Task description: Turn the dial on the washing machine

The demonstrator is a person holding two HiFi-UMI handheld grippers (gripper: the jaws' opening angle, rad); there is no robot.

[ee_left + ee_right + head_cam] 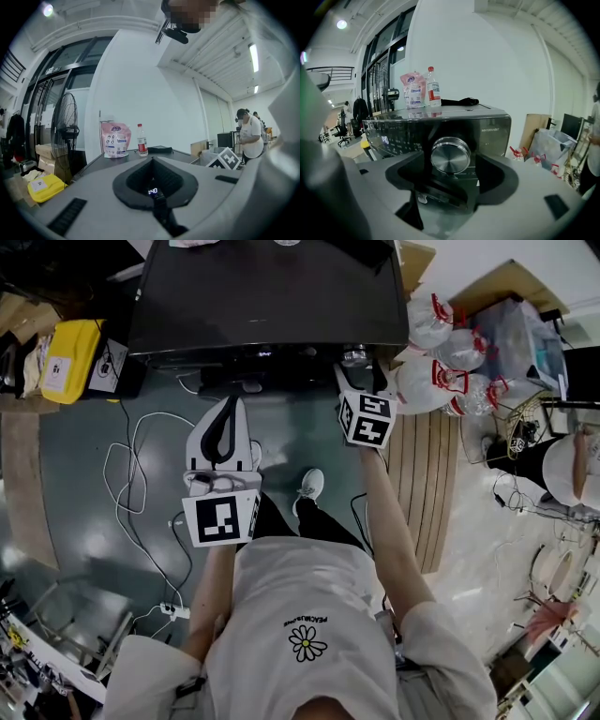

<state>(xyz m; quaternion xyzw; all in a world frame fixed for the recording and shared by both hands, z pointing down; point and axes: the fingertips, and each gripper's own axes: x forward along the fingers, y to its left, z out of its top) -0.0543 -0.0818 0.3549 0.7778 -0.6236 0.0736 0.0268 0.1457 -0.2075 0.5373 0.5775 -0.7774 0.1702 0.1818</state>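
The black washing machine (267, 292) stands in front of me, its silver dial (450, 156) on the right end of the front panel (398, 133). My right gripper (452, 174) is open, one jaw on each side of the dial with a gap on both sides. In the head view the right gripper (363, 382) sits right at the dial (354, 355). My left gripper (230, 407) is held lower and to the left, away from the machine, tips together and empty. Through the left gripper (153, 161) hollow I see the lit display (153, 191).
A pink detergent pouch (412, 91) and a bottle (433, 88) stand on the machine's top. A yellow bag (70, 357) lies to the left and tied white bags (436, 357) to the right. Cables (141, 474) run across the floor. A fan (65, 133) and a person (248, 136) stand nearby.
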